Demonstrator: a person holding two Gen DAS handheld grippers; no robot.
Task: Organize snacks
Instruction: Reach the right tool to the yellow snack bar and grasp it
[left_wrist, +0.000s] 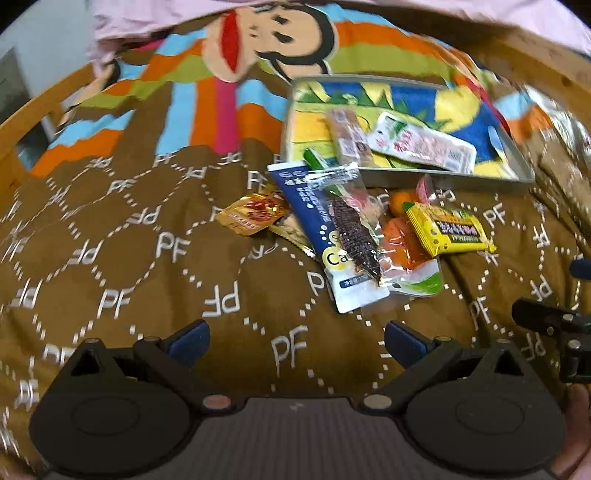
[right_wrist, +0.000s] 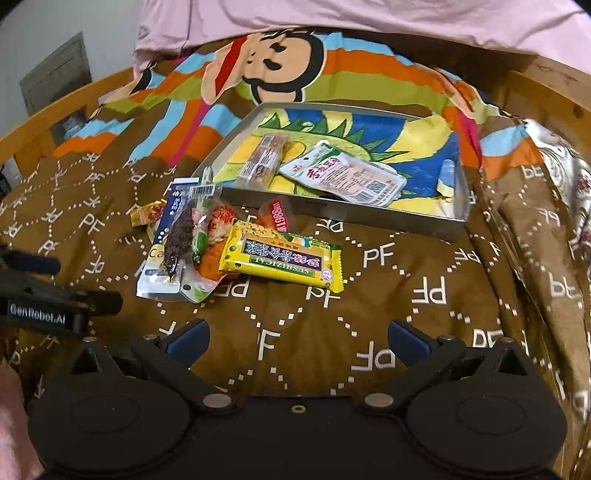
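Holding both grippers low over brown blanket (right_wrist: 406, 258), you're keeping left gripper (left_wrist: 297, 341) and right gripper (right_wrist: 299, 339) spread wide, gripping nothing. Snack pile (right_wrist: 221, 243) lying just ahead, yellow packet (right_wrist: 282, 260) topping its right edge. Metal tray (right_wrist: 424, 218) sitting behind pile, carrying white pouch (right_wrist: 343, 177) and narrow bar (right_wrist: 262, 160).

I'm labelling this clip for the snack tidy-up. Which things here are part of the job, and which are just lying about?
Part of the job:
- metal tray
- white packet and slim bar, in the tray
- yellow bar
- blue-and-white sachet
- gold candy
- orange packets

Just lying about:
- brown bedspread
- pink sheet
- wooden bed frame
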